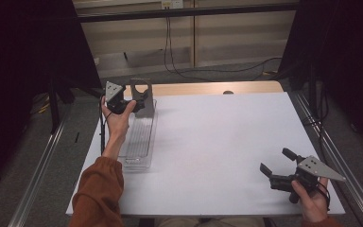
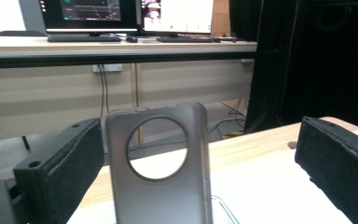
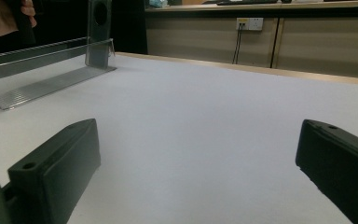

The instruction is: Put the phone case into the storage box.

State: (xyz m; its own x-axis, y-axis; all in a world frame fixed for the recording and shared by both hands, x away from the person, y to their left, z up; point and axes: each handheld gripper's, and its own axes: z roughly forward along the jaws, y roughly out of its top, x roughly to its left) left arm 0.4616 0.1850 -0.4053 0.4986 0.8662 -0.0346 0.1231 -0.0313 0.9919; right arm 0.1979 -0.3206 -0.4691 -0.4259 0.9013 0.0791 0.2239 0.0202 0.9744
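- Honestly, the grey upright plate with the round hole [image 2: 161,186] looks thin, stiff and slick — pinch its flat faces.
- Left gripper [image 2: 193,172] gapes around it, untouching; right gripper [image 3: 200,172] gapes over bare table [image 3: 205,116].

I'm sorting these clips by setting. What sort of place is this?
Probably a lab or office room set up for recording: a white table fenced by black curtains, computer monitors with keyboards on a long wooden desk behind, and cables running from wall sockets.
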